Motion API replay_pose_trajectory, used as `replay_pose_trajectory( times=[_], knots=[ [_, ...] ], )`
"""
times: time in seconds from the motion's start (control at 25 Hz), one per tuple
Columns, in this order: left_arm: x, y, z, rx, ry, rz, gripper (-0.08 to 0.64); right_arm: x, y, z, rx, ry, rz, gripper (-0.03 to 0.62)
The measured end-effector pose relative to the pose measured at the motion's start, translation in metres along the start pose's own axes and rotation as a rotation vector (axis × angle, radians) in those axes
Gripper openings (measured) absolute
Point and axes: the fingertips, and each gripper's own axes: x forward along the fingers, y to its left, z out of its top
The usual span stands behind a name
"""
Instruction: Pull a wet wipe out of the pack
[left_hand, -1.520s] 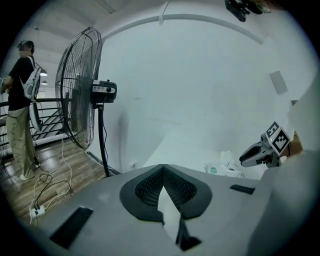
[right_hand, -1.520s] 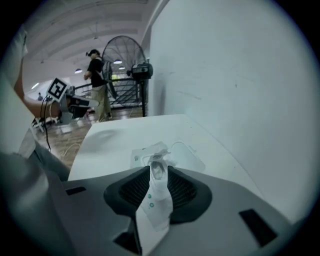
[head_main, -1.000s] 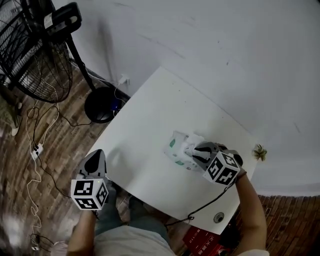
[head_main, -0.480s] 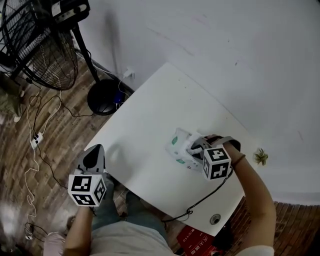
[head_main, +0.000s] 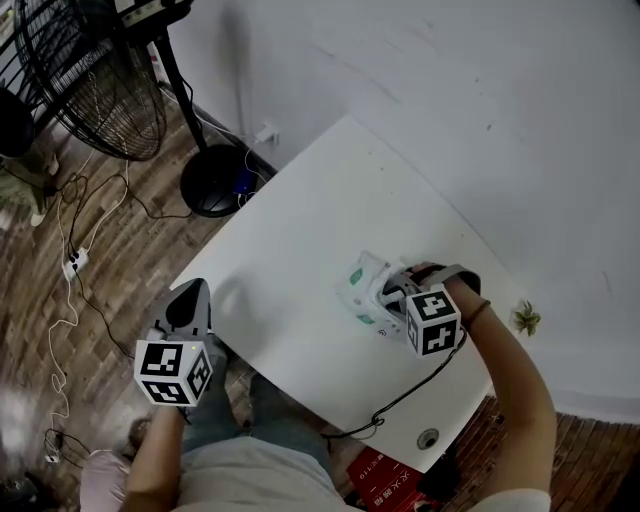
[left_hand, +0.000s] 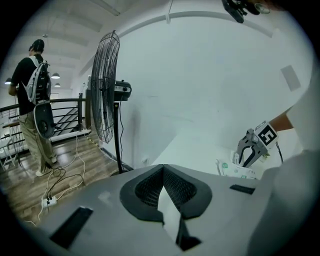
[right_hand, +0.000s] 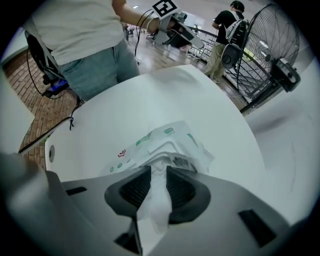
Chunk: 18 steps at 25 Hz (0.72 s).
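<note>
A white wet wipe pack (head_main: 356, 290) with green print lies on the white table (head_main: 300, 220), right of centre. My right gripper (head_main: 392, 293) is right over its top. In the right gripper view the pack (right_hand: 150, 142) sits just under the jaws, and a crumpled white wipe (right_hand: 156, 200) runs up from its opening between the black pads. My right gripper (right_hand: 158, 171) is shut on that wipe. My left gripper (head_main: 186, 308) hangs at the table's near left edge, well away from the pack. In its own view my left gripper (left_hand: 163, 168) is shut, with nothing between the pads.
A tall standing fan (head_main: 90, 70) with a round black base (head_main: 215, 182) stands left of the table, with cables (head_main: 75, 270) on the wood floor. A black cable (head_main: 400, 400) runs across the table's near right corner. A person (left_hand: 32, 100) stands far off by a railing.
My right gripper has shifted slightly up and left over the pack. My left gripper has stayed near the table's near left edge.
</note>
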Motion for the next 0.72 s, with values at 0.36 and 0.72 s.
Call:
replay_pose_trajectory(
  times=[0.36,0.72],
  knots=[
    [0.003,0.004,-0.002,-0.003,0.013,-0.001,0.002,0.006,-0.002,0.006,-0.049,0.003,0.002,0.075],
    [0.007,0.001,-0.004,-0.005,0.022,-0.013,0.0,0.012,-0.001,0.008,-0.079,0.011,0.018,0.05]
  ],
)
